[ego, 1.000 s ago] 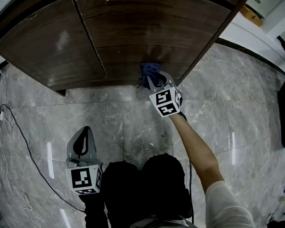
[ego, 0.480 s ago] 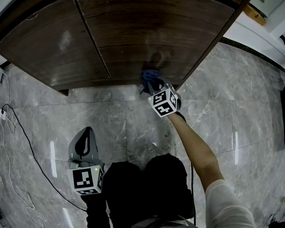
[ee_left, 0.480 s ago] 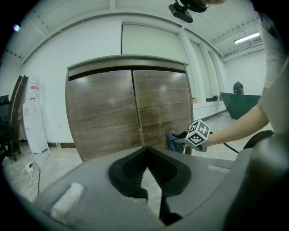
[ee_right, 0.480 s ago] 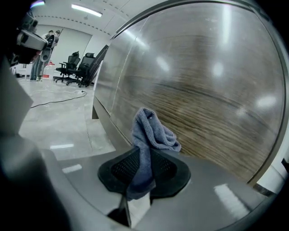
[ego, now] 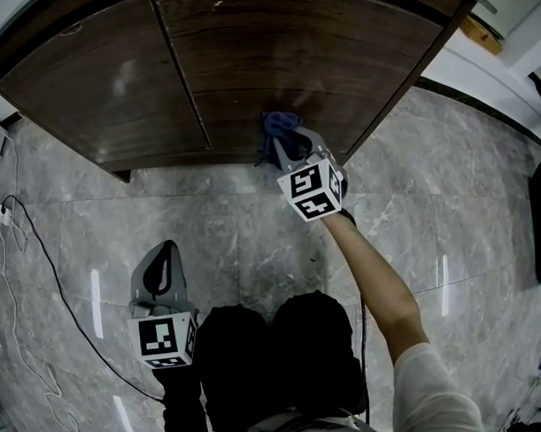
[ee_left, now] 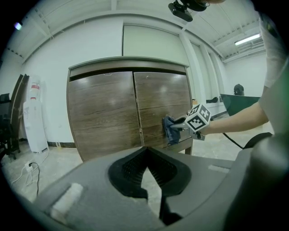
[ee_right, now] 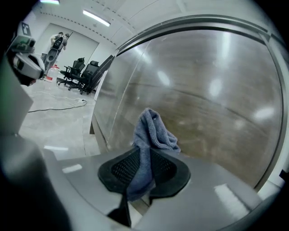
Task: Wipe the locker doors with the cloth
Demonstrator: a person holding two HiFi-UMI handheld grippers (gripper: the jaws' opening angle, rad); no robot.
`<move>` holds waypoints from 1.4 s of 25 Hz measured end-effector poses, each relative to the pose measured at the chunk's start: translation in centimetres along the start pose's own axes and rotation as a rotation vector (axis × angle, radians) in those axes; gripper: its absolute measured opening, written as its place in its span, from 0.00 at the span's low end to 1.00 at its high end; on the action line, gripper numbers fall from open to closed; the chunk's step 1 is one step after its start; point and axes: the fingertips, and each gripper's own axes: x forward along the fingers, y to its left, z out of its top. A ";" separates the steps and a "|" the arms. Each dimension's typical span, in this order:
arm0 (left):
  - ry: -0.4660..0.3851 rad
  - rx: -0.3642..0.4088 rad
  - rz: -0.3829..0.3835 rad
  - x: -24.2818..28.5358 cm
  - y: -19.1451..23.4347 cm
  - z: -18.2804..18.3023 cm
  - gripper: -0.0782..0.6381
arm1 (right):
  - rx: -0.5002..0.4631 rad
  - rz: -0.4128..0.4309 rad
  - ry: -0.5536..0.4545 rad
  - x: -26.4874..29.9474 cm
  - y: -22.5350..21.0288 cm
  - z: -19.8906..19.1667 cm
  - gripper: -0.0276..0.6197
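Blue-grey terry cloth (ee_right: 151,135) hangs bunched between the fingers of the right gripper (ee_right: 143,173), which are closed on its middle, its crumpled upper end lying against the lower part of the right-hand one of the two dark brown wooden locker doors (ego: 318,58), close to the bottom edge. In the head view the right gripper, with its black-and-white marker cube (ego: 311,191), is held out at the end of a bare forearm (ego: 370,278) stretched forward from a light sleeve, tilted slightly downward toward the door. The left gripper (ego: 161,261) hangs low beside the person's body over the grey marble floor (ego: 448,213), well apart from the locker and aimed at it; its fingers meet at the tips with nothing between them. A thin black cable (ego: 42,263) trails over the floor at the left.
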 end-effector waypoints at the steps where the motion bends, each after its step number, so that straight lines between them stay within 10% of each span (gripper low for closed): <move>1: -0.001 -0.001 0.001 0.0 0.1 0.0 0.11 | -0.005 -0.005 -0.014 -0.3 -0.3 1.0 0.16; 35: -0.026 -0.026 0.005 -0.7 0.5 0.7 0.11 | -0.149 -0.129 -0.344 -8.1 -8.6 23.8 0.16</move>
